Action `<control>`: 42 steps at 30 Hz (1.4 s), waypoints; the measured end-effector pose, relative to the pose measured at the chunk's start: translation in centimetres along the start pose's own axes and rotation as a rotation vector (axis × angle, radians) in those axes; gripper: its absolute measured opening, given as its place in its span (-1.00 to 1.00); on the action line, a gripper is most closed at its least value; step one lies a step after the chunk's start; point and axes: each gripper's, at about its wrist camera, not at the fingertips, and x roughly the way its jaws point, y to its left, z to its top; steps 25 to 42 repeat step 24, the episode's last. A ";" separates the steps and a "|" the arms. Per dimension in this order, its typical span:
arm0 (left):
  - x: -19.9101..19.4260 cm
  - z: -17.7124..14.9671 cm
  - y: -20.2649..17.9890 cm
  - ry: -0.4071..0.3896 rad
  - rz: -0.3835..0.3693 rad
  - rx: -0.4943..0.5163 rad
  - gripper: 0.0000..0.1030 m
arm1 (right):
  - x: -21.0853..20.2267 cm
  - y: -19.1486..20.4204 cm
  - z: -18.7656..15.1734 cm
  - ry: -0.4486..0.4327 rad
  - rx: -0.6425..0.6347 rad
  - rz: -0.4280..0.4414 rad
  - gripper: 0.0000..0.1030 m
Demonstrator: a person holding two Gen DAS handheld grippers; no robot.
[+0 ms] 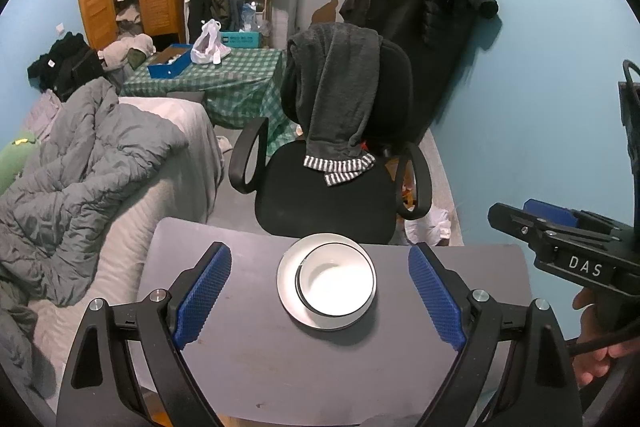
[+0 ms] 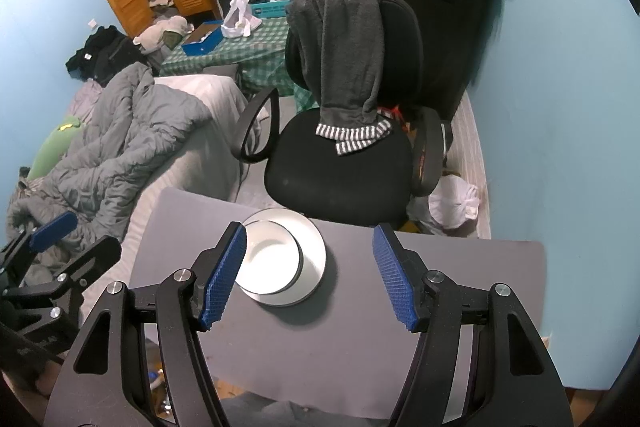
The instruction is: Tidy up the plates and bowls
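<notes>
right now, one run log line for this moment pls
left gripper: open, empty | right gripper: open, empty | white round bowl: sits on white round plate | grey tabletop: holds the stack

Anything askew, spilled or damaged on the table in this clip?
Only a small thing: the bowl sits off-centre on the plate, pushed toward one rim rather than in the middle. Both look upright and intact, nothing spilled on the grey table. Both hand-held grippers are open and hold nothing.
</notes>
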 end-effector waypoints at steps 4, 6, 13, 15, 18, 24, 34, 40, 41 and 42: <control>-0.1 0.0 0.0 0.000 -0.002 -0.009 0.83 | 0.1 0.1 0.0 0.001 -0.001 0.001 0.26; -0.1 0.0 0.1 0.000 -0.001 -0.007 0.83 | 0.1 0.1 0.0 0.001 -0.002 0.000 0.26; 0.0 -0.2 0.0 0.008 -0.014 -0.025 0.83 | 0.3 0.5 -0.1 0.003 -0.010 0.007 0.26; -0.1 -0.4 -0.1 0.005 -0.010 -0.025 0.83 | 0.4 0.5 -0.2 0.004 -0.012 0.009 0.26; -0.1 -0.4 -0.2 0.004 -0.009 -0.026 0.83 | 0.4 0.5 -0.2 0.004 -0.012 0.008 0.26; -0.2 -0.2 -0.5 0.004 0.009 -0.029 0.83 | 0.4 0.7 -0.4 0.006 -0.013 0.013 0.26; -0.2 -0.2 -0.5 0.004 0.009 -0.029 0.83 | 0.4 0.7 -0.4 0.006 -0.013 0.013 0.26; -0.2 -0.2 -0.5 0.004 0.009 -0.029 0.83 | 0.4 0.7 -0.4 0.006 -0.013 0.013 0.26; -0.2 -0.2 -0.5 0.004 0.009 -0.029 0.83 | 0.4 0.7 -0.4 0.006 -0.013 0.013 0.26; -0.2 -0.2 -0.5 0.004 0.009 -0.029 0.83 | 0.4 0.7 -0.4 0.006 -0.013 0.013 0.26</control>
